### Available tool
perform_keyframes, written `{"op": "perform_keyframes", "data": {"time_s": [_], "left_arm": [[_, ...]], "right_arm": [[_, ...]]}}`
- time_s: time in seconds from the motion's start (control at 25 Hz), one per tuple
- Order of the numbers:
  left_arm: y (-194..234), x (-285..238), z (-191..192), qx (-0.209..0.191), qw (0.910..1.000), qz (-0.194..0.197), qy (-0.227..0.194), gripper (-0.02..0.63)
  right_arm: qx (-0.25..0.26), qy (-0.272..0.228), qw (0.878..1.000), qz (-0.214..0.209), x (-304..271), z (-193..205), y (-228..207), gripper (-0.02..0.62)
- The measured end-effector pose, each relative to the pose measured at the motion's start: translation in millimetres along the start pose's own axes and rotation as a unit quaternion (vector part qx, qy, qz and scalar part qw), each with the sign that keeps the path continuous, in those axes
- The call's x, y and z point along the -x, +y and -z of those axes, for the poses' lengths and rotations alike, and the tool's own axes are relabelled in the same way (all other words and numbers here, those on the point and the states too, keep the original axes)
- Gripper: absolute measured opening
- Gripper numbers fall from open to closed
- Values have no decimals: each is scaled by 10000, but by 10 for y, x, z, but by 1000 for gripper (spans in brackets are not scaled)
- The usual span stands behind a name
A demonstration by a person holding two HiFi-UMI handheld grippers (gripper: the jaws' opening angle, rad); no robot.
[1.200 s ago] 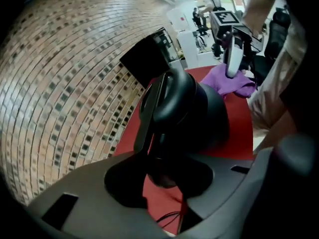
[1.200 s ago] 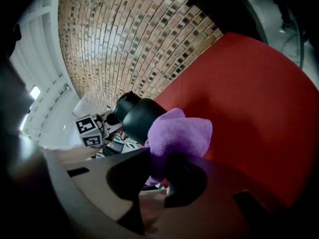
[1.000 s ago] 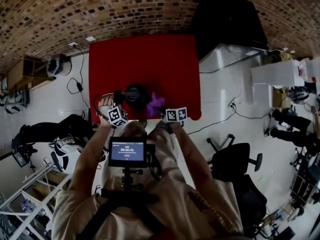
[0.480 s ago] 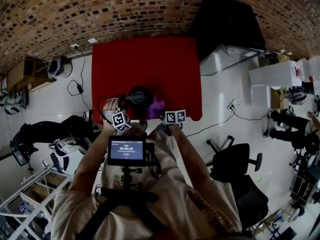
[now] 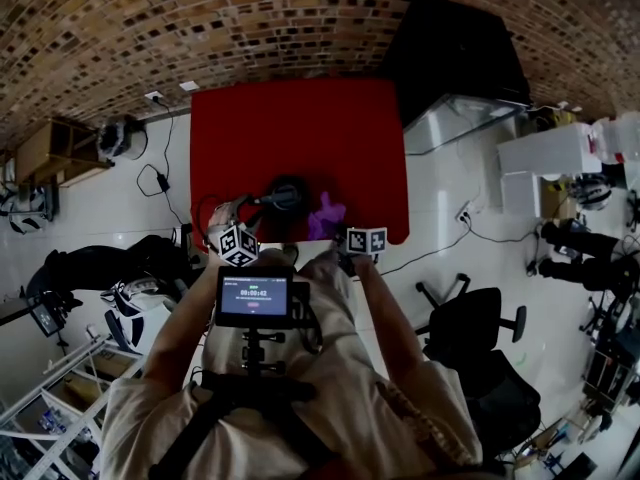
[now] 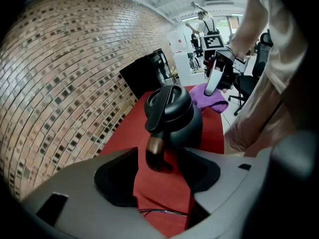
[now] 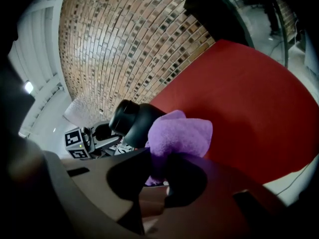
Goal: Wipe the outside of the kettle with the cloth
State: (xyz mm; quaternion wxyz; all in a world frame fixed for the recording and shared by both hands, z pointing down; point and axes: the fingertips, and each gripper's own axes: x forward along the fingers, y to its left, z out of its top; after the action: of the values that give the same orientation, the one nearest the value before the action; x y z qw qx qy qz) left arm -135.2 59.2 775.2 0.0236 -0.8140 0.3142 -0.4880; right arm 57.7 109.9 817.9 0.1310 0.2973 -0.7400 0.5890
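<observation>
Presently, your left tool (image 6: 159, 183) stands wide. Its jaws have just been opening, and the kettle's handle (image 6: 155, 151) lies in the gap between them with neither pad pressing on it. Your right tool (image 7: 157, 176) is clamped on the cloth (image 7: 179, 136).

Materials: the kettle (image 6: 174, 116) is matt black, with a rounded body and a domed lid. Its handle carries a copper-coloured band and ends in a dark, blunt grip. The cloth is purple, fleecy and bunched into a soft lump. The tabletop (image 7: 249, 93) is a smooth, flat red.

Orientation: the kettle stands upright. Its handle juts from the body toward your left tool, so the line from handle to body runs away from that tool. The cloth sits at the kettle's far side from the handle, against it or just beside it; contact cannot be confirmed.

Clearances: the kettle stands near the tabletop's front edge, close to you. A broad stretch of red surface runs beyond it to the far edge, where a brick wall (image 5: 300, 18) rises. A thin cable (image 6: 159, 213) lies on the tabletop just under your left tool. White floor (image 5: 450, 178) borders the tabletop's right edge.
</observation>
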Motion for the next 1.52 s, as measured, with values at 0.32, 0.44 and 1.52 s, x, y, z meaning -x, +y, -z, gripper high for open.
{"op": "perform_keyframes", "data": {"time_s": [0.32,0.44,1.52], "left_arm": [[381,486,29,1331,9849,170,-1097,249],[641,719,-32,2349,9578,305,-1627,249],[1240,1103,230,4608,8522,131,-2475,170]], "right_arm": [[312,-1060,9936,215,506,-605,317,83],[649,-1432,9870,341,687,-892,517,83],[3008,-2123,9211,1269,858,-1466,1455,84]]}}
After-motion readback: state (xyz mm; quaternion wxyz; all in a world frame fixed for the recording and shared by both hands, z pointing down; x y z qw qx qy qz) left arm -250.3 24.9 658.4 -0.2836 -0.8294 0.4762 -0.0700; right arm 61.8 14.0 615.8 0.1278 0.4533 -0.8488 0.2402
